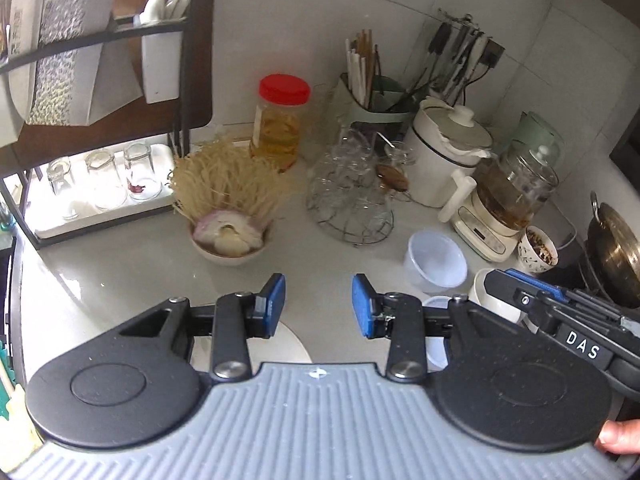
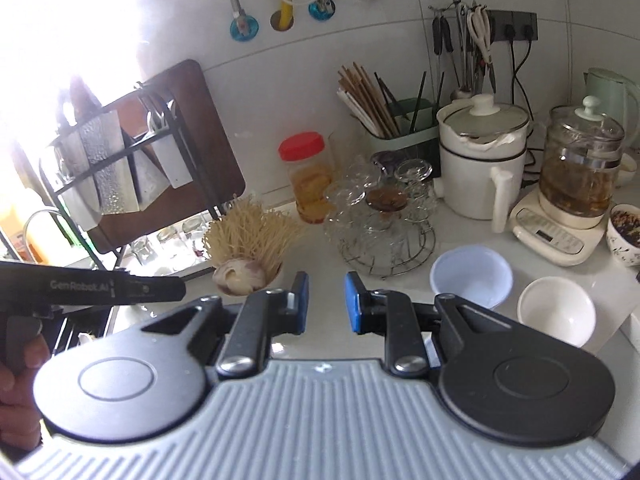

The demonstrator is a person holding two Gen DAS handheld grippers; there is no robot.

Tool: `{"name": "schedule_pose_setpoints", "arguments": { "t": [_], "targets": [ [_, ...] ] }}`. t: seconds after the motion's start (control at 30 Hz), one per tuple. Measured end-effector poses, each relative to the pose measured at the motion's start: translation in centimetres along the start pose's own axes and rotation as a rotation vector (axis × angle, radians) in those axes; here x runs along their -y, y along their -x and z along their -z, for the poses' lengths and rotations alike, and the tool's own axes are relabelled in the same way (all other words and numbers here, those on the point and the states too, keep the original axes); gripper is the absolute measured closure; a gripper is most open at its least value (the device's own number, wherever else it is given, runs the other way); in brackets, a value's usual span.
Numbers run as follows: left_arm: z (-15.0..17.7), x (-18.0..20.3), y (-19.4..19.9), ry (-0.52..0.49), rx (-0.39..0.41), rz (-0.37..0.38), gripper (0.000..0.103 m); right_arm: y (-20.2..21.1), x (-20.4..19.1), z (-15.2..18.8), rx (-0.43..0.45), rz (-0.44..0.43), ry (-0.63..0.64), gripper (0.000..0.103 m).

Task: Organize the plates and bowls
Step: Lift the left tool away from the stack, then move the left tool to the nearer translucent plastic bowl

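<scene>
In the left wrist view my left gripper [image 1: 319, 306] hangs open above the pale counter, nothing between its blue pads. Just below its fingers shows part of a white plate [image 1: 290, 346]. A pale blue plastic bowl [image 1: 436, 260] and a white bowl [image 1: 490, 294] stand to the right, the white one partly hidden by the right gripper's black body. In the right wrist view my right gripper [image 2: 327, 300] is open by a narrow gap and holds nothing. The blue bowl [image 2: 472, 276] and white bowl [image 2: 556, 312] sit ahead to its right. A bowl of noodles and onion [image 1: 228, 240] stands ahead left.
A black dish rack [image 1: 100, 36] with plates, upturned glasses and a brown cutting board fills the left. Toward the back stand a red-lidded jar [image 1: 280, 120], a wire stand of glass cups [image 1: 350, 196], a chopstick holder [image 1: 380, 96], a white pot [image 1: 444, 152] and a glass kettle [image 1: 512, 188]. A wok [image 1: 616, 256] is far right.
</scene>
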State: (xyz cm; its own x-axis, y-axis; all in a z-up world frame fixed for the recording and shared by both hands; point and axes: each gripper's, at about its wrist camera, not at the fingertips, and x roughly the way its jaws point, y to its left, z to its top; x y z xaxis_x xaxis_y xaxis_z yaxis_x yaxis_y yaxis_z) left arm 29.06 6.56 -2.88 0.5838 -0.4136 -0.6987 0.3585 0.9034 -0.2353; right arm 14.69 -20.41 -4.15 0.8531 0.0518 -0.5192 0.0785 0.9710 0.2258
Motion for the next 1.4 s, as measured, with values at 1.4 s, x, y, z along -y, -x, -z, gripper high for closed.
{"name": "schedule_pose_setpoints", "arguments": {
  "t": [1.4],
  "targets": [
    [8.8,13.6,-16.3,-0.031,-0.238,0.065,0.053,0.1,19.9,8.0,-0.103,0.02,-0.301,0.04]
  ]
}}
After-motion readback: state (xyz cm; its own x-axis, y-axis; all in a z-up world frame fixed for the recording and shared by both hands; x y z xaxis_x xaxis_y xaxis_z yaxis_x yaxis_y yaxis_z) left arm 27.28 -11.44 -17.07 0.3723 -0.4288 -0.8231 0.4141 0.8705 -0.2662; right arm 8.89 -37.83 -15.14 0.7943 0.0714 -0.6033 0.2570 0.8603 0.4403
